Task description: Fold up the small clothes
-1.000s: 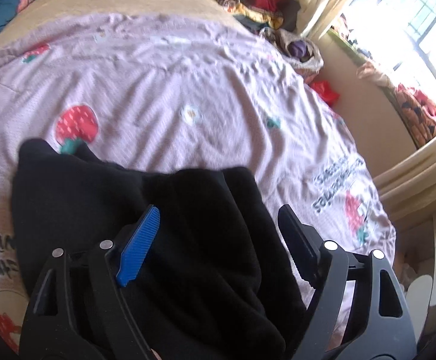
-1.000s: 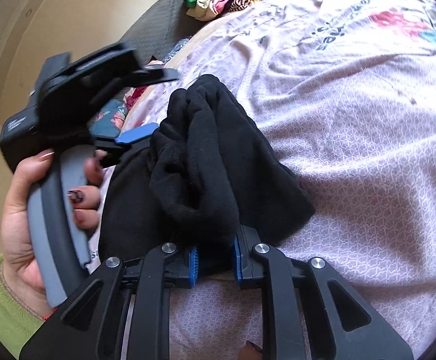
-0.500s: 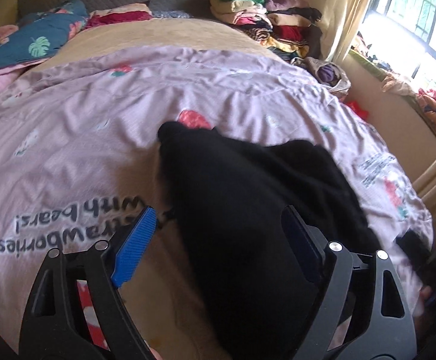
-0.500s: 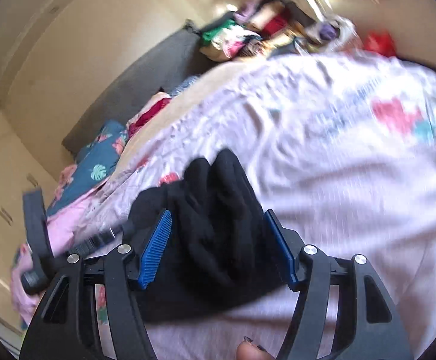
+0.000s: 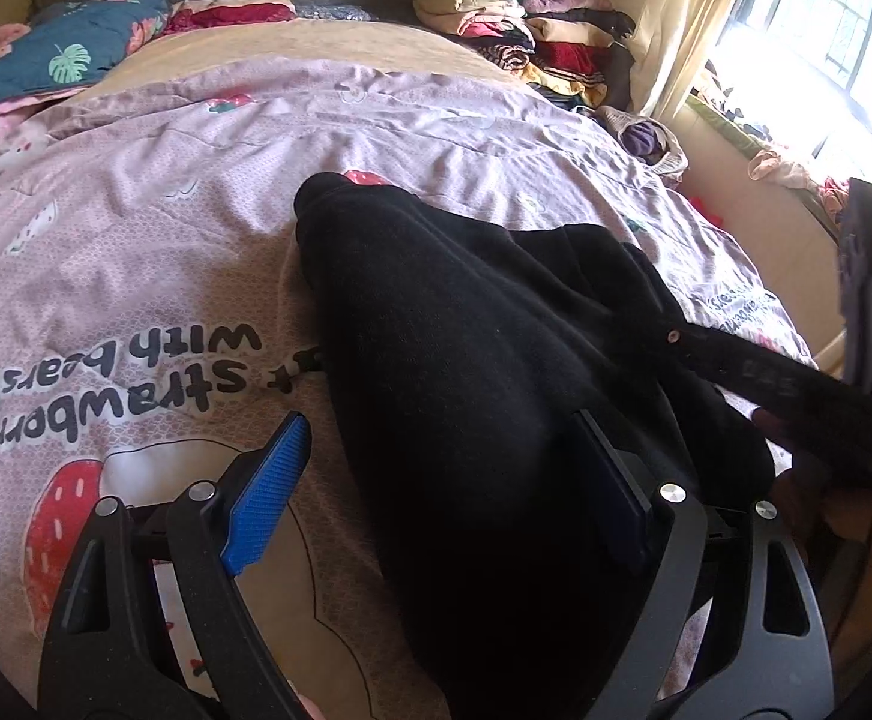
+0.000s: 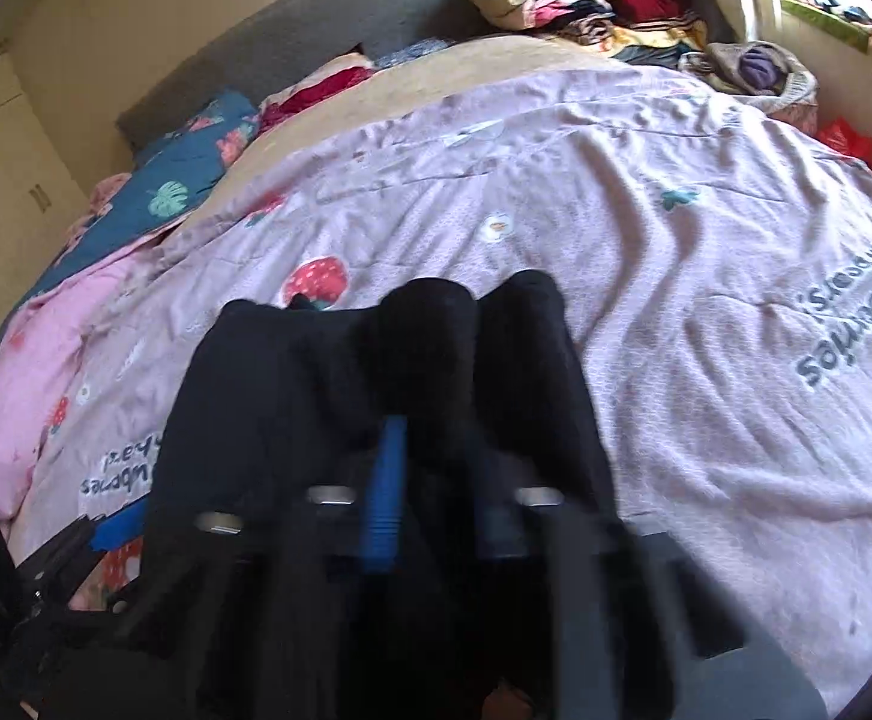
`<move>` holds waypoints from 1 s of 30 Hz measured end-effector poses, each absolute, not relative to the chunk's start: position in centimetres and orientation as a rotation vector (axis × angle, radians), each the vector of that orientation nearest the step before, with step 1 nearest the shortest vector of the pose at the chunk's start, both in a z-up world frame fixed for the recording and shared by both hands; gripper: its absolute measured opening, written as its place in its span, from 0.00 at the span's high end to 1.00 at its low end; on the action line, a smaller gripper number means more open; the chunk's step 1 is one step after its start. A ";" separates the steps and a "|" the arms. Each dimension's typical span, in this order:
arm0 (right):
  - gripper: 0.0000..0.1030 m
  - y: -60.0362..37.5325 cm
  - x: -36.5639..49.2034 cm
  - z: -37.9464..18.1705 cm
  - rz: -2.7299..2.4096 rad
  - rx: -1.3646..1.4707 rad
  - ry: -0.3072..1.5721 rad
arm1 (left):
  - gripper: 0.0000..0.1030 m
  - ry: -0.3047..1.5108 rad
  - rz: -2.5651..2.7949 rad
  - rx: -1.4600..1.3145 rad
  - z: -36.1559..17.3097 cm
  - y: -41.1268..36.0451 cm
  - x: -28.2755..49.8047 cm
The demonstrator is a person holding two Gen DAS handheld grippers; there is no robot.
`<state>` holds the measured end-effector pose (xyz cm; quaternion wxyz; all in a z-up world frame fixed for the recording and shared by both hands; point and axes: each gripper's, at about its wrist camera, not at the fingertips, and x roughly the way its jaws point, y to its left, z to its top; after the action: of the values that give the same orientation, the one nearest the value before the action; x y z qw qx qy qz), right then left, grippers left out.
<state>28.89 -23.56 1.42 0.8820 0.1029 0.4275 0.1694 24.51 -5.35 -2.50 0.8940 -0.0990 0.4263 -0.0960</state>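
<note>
Black garment point(image 5: 484, 360): one, lying bunched on the bed, on the lilac strawberry-print cover point(image 5: 153, 252); near end sitting between both tools.
Garment folds: three rounded humps showing at the far edge in the right wrist view point(image 6: 436, 324).
Left hand-held gripper point(image 5: 442, 492): one, jaws standing wide apart; garment lying between them; right finger against the cloth, blue pad point(image 5: 267, 489) of the left finger clear of it, over the cover. Not pinching anything.
Right hand-held gripper point(image 6: 436, 480): one, jaws closing, nearly together; black cloth sitting between the blue pads point(image 6: 384, 498), pads pressing on it. View is motion-blurred, so exact bite on the fabric is unclear.
Cover print: two strawberries visible in the left wrist view, one partly under the garment's far tip; one text line reading upside down.
Folded clothes stack point(image 5: 520, 30): one pile, sitting at the far right corner of the bed by the curtain; item count not readable.
Pillows/bedding at head end: blue leaf-print one point(image 5: 57, 60), plus pink and red pieces beside it.
Window point(image 5: 826, 30): one, at right, blown out bright.
</note>
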 end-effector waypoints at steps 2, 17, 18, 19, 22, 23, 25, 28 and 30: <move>0.93 -23.6 28.5 2.5 0.360 0.175 0.832 | 0.24 0.887 -0.203 -0.204 -2.4 -5.5 24.6; 0.87 -26.3 28.6 -0.5 0.245 0.101 0.809 | 0.20 0.909 -0.245 -0.206 -3.0 -7.2 23.9; 0.86 -26.4 28.3 -0.5 0.234 0.096 0.804 | 0.20 0.906 -0.241 -0.199 -2.9 -7.2 23.8; 0.81 -26.5 28.0 -0.4 0.222 0.093 0.801 | 0.20 0.905 -0.239 -0.196 -2.9 -7.3 23.7; 0.73 -27.1 27.0 -0.5 0.173 0.087 0.788 | 0.20 0.904 -0.233 -0.194 -2.8 -7.2 23.5; 0.72 -27.3 26.8 -0.5 0.166 0.095 0.789 | 0.20 0.904 -0.233 -0.196 -2.8 -7.2 23.5; 0.69 -28.0 26.2 -0.5 0.145 0.119 0.792 | 0.20 0.903 -0.229 -0.192 -2.6 -7.2 23.3; 0.65 -29.1 24.9 -0.3 0.133 0.164 0.800 | 0.20 0.898 -0.219 -0.183 -2.4 -7.1 23.1; 0.62 -29.7 24.1 0.0 0.131 0.184 0.788 | 0.20 0.897 -0.220 -0.184 -2.3 -7.1 23.0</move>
<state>24.06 -29.67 -0.03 0.9171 0.0895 0.3832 0.0638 22.95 -7.14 -2.25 0.8912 -0.0886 0.4321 -0.1059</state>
